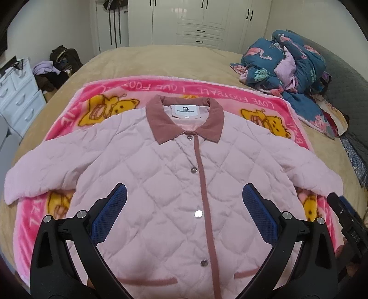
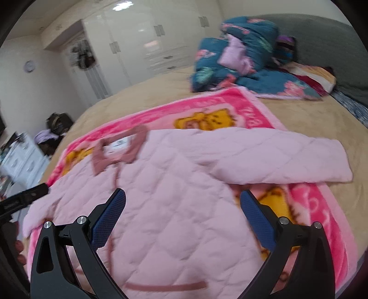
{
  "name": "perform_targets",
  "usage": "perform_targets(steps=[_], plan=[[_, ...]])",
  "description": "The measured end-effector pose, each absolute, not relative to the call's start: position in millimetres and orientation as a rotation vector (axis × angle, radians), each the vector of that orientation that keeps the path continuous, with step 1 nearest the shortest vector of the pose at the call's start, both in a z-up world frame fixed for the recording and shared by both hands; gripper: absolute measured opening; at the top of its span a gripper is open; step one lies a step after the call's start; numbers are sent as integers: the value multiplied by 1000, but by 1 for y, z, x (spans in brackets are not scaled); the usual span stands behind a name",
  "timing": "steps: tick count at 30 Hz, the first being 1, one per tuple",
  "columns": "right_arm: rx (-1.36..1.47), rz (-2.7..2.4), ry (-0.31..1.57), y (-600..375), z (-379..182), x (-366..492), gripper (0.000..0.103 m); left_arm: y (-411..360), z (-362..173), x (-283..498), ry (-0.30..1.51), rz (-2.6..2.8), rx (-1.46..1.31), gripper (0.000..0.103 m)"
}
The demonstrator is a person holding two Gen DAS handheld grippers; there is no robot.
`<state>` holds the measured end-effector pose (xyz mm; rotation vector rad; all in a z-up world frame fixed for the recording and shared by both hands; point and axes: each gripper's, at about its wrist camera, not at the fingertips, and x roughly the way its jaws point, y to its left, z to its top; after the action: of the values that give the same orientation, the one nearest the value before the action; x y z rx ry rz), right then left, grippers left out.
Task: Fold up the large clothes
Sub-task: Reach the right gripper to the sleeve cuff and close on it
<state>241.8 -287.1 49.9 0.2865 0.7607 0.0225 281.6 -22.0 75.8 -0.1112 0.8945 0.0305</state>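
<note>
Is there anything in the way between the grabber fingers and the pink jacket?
No, nothing visible is in the way. The pink jacket lies flat and buttoned on the pink blanket, and both the left gripper and the right gripper are open right above it. The heap of bedding sits far off to the side.

The left wrist camera looks down from close above the hem of a quilted pink jacket (image 1: 174,174), facing its collar and the wardrobe (image 1: 202,20) beyond. The right wrist camera sits low, further right, angled toward the headboard (image 2: 322,46). Both share jacket, cartoon blanket (image 1: 110,92) and crumpled duvet (image 1: 289,59).
</note>
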Motion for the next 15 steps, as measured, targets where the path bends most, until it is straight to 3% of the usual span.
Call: perform_targets(steps=[15], plan=[[490, -313, 854, -406, -32, 275, 99, -15, 14, 316, 950, 28, -115, 94]])
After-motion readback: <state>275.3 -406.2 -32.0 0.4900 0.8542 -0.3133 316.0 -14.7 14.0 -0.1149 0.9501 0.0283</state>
